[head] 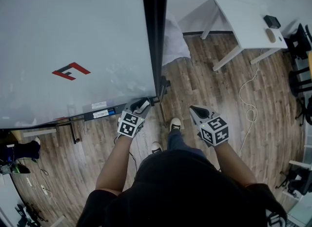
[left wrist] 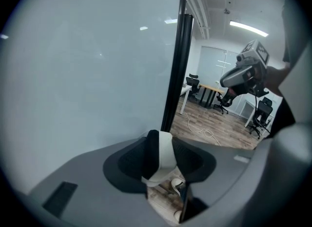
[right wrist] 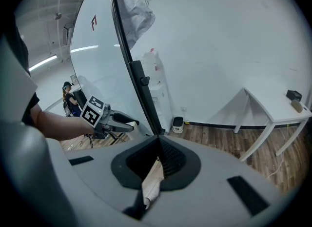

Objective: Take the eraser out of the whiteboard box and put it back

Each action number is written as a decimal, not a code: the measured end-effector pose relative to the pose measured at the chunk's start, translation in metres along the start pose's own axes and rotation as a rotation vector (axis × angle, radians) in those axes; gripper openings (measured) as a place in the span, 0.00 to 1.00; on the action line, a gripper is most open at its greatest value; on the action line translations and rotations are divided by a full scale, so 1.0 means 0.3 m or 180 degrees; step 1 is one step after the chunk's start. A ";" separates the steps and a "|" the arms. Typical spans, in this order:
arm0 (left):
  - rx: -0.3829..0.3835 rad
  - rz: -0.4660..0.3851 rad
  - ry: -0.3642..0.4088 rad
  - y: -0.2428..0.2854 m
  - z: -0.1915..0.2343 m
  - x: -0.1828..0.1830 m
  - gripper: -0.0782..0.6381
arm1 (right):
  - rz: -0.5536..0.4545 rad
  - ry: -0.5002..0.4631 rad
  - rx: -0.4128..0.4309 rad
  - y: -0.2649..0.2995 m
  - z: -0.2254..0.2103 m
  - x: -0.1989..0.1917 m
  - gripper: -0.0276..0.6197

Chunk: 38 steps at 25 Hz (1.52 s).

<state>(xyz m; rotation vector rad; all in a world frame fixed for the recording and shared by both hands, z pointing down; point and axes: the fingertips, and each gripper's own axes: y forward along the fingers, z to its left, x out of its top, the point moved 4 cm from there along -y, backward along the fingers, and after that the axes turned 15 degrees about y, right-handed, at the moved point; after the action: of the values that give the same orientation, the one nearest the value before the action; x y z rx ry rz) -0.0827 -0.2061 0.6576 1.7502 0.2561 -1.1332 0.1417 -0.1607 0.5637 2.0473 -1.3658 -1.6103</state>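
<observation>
Gripping eraser (left wrist: 165,158), left tool (head: 142,105) sits below F logo (head: 71,71).

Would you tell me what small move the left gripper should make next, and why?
Probably ease the left gripper down and leftward to the tray under the whiteboard: its jaws grip the eraser, which hangs by the tray's right end with floor showing beneath it. The right gripper is shut and empty.

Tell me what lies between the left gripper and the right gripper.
Head view: only the person's shoe and wood floor between the left gripper and right gripper.
</observation>
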 end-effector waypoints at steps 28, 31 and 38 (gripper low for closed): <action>0.0127 -0.0271 0.0077 -0.157 -0.005 0.129 0.34 | -0.0133 -0.0094 0.0056 -0.065 0.077 -0.005 0.04; 0.0140 -0.0310 0.0109 -0.183 -0.008 0.148 0.34 | -0.0157 -0.0105 0.0059 -0.077 0.092 -0.007 0.04; 0.0182 -0.0368 0.0129 -0.237 -0.019 0.162 0.34 | -0.0205 -0.0115 0.0073 -0.099 0.128 -0.017 0.04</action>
<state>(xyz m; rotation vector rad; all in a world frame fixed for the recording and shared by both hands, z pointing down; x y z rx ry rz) -0.0973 -0.1824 0.5757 1.8296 0.3566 -1.1989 0.1250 -0.1263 0.5332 2.1056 -1.3494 -1.6732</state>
